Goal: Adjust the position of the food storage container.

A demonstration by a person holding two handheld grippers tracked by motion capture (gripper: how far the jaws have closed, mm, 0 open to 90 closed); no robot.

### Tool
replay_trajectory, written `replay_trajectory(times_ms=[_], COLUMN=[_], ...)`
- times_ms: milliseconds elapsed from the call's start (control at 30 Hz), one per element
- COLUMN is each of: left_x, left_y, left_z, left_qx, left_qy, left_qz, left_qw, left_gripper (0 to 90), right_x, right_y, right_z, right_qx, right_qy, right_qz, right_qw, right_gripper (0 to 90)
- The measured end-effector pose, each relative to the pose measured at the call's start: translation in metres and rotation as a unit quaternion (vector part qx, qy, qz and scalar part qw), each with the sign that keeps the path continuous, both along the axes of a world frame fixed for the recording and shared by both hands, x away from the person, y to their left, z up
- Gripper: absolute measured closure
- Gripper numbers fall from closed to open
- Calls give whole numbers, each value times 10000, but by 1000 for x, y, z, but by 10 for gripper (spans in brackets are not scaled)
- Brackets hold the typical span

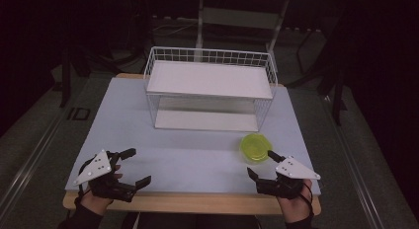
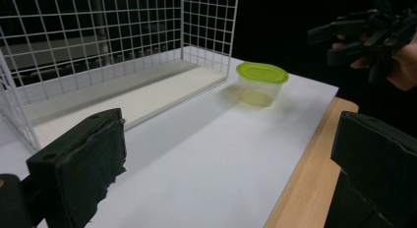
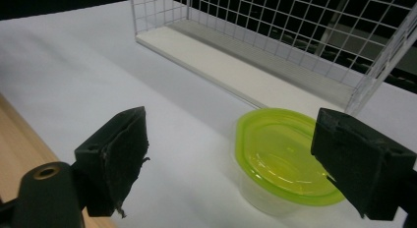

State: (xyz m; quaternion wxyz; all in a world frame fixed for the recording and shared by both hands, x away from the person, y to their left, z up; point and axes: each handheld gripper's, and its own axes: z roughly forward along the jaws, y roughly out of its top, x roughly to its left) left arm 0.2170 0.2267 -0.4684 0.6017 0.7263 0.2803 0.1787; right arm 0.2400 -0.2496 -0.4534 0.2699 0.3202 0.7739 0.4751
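From the high view, my right claw sits at the near edge of the table, jaws spread wide with nothing between them. The container stands just ahead of it, between the jaw tips' line and the wire rack, with one jaw tip nearly at its near rim. My left claw rests well off to the other side, also spread apart and empty, so the right hand is clearly the nearer one.

In the left gripper view, the container lies far ahead and across the table from my left jaws, close to the rack's corner, with my right claw hovering just beyond it.

In the right gripper view, the container sits just ahead of my open jaws, offset toward the far-side jaw rather than centred in the gap. I judge the coming move as a short reach forward with a small sideways shift to straddle it.

It is a low, roundish tub of clear plastic with a yellow-green lid snapped on, upright; its outline is slightly oval, with no strong long axis. It looks light and smooth-walled, so a gentle squeeze below the lid rim seems wisest.
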Motion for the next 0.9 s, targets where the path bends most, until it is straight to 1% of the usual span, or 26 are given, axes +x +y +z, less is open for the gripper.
replay_trajectory(times_ms=[33,67,167,200,267,300,400,433,467,500,567,600,633,667,700,733,767,833,867,900], left_x=[0,0,0,0,0,0,0,0,0,0,0,0,0,0,0,1,1,1,1,1], left_y=[0,0,1,1,1,0,0,0,0,0,0,0,0,0,0,0,0,0,0,0], left_z=[0,0,0,1,1,1,0,0,0,1,0,0,0,0,0,0,0,0,0,0], left_qx=[-21,-45,-105,-114,-142,-139,-136,-132,-142,-157,-160,-174,-176,-172,-175,-177,-169,-163,-159,-156], left_qy=[7,9,-27,-44,-52,-50,-45,-48,-52,-48,-40,-35,-29,-21,-16,-11,-10,-7,-7,-5], left_qz=[-11,-19,-48,-57,-82,-87,-104,-103,-106,-113,-112,-120,-123,-117,-118,-122,-124,-128,-126,-129], left_qw=[10000,10000,9999,9999,9999,9999,9998,9998,9998,9998,9998,9998,9998,9998,9998,9998,9998,9998,9998,9998], left_gripper=[10,10,10,10,10,10,10,10,10,10,10,10,10,10,10,10,10,10,10,10], right_x=[-1,-1,-5,-5,-8,-9,-10,-9,-8,-6,-2,0,3,7,10,13,18,24,28,31], right_y=[1,2,5,5,6,7,9,9,8,8,4,2,-1,-4,-6,-7,-10,-13,-15,-17], right_z=[0,1,8,8,14,20,32,37,40,44,49,52,54,56,57,58,58,58,57,56], right_qx=[0,50,157,157,167,200,69,99,99,51,65,117,220,279,215,202,233,252,227,197], right_qy=[9,55,9,9,-123,-201,-396,-453,-518,-554,-599,-527,-485,-381,-384,-429,-358,-347,-267,-310], right_qz=[45,114,289,289,376,461,484,490,476,437,351,274,253,282,193,95,90,-82,-98,-189], right_qw=[10000,9999,9995,9995,9991,9985,9980,9977,9975,9975,9976,9982,9983,9985,9988,9988,9990,9990,9993,9991], right_gripper=[141,141,143,143,143,143,133,132,131,131,131,127,128,126,119,119,110,111,121,156])
